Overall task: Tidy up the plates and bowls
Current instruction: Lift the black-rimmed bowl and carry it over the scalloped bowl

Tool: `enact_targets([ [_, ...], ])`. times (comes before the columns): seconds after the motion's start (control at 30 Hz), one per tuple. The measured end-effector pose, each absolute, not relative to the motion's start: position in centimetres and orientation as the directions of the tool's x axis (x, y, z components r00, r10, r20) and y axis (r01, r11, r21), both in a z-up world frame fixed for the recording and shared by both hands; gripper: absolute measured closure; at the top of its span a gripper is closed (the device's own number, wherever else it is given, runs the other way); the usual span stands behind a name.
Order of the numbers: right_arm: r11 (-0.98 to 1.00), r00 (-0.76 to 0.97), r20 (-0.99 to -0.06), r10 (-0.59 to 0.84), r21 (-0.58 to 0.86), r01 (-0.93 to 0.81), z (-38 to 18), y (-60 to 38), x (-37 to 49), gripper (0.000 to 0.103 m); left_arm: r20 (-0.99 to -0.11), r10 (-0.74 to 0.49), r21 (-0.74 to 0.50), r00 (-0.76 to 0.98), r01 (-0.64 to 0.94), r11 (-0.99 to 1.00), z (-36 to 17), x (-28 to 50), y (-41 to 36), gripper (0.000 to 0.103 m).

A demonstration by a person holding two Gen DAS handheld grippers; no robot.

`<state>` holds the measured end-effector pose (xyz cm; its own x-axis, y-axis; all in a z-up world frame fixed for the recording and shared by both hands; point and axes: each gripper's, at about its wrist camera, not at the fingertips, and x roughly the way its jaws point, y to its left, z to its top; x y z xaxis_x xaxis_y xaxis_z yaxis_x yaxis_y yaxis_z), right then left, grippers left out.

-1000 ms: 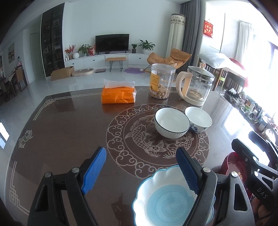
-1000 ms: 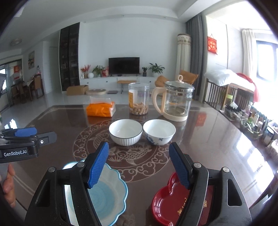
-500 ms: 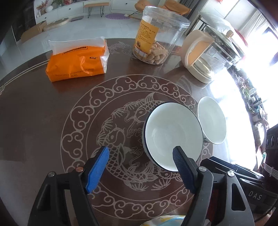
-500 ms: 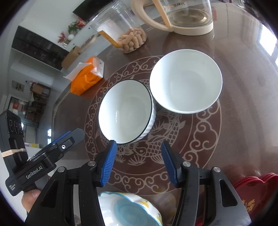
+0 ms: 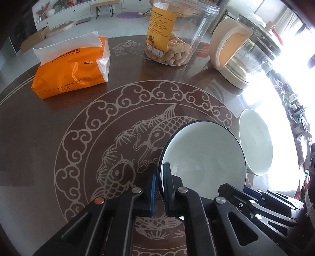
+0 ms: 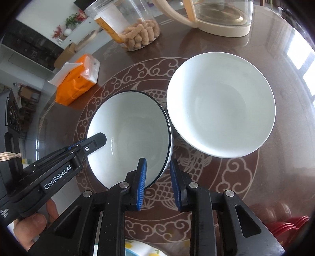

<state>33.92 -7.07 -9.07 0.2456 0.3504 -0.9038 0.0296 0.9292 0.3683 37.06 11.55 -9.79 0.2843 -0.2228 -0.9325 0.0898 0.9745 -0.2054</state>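
Observation:
A white bowl with a dark rim point(image 5: 204, 157) point(image 6: 130, 135) stands on the dark table, touching a plain white bowl point(image 5: 256, 141) point(image 6: 220, 104) on its right. My left gripper point(image 5: 159, 187) is shut on the dark-rimmed bowl's left rim; it also shows in the right wrist view point(image 6: 94, 141). My right gripper point(image 6: 157, 175) straddles the same bowl's near right rim, jaws narrowly apart. The edge of a blue and white plate point(image 6: 137, 248) and a red plate point(image 6: 285, 226) lie near me.
An orange tissue pack point(image 5: 72, 67) point(image 6: 76, 82), a clear snack jar point(image 5: 177, 33) point(image 6: 130, 29) and a glass kettle point(image 5: 242, 57) point(image 6: 220, 17) stand at the far side of the table.
Both grippers moved forward and down to the dark-rimmed bowl. The left gripper closed on its rim. The right gripper narrowed around the rim's other side.

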Motion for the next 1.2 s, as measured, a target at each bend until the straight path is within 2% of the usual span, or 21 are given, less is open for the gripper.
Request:
enact_targets([
  [0.17,0.937,0.27,-0.901,0.341,0.348,-0.021,-8.5,-6.9,33.4,0.08,-0.923,-0.24,-0.224,0.301,0.089,0.971,-9.5,35.8,12.1,0.097],
  [0.33,0.929,0.299,-0.881,0.367,0.363,-0.073,-6.4,-7.0,31.5,0.08,-0.896,-0.263,-0.246,0.357,0.094,0.965,-6.7,32.4,12.9,0.097],
  [0.57,0.895,0.332,-0.831,0.446,0.412,-0.171,-1.0,-7.2,25.6,0.08,-0.846,-0.256,-0.23,0.467,0.113,0.967,-0.8,23.9,13.7,0.095],
  [0.7,0.873,0.315,-0.815,0.486,0.435,-0.222,0.6,-7.2,21.0,0.08,-0.831,-0.25,-0.232,0.497,0.1,0.968,0.3,18.5,14.0,0.095],
  [0.93,0.855,0.179,-0.844,0.505,0.461,-0.239,-3.3,-6.2,15.3,0.08,-0.836,-0.205,-0.212,0.509,0.045,0.976,-1.9,11.9,14.0,0.095],
  [1.2,0.865,0.091,-0.873,0.479,0.452,-0.217,-8.5,-5.3,13.3,0.08,-0.877,-0.195,-0.224,0.439,-0.015,0.974,-6.9,10.2,14.2,0.094],
])
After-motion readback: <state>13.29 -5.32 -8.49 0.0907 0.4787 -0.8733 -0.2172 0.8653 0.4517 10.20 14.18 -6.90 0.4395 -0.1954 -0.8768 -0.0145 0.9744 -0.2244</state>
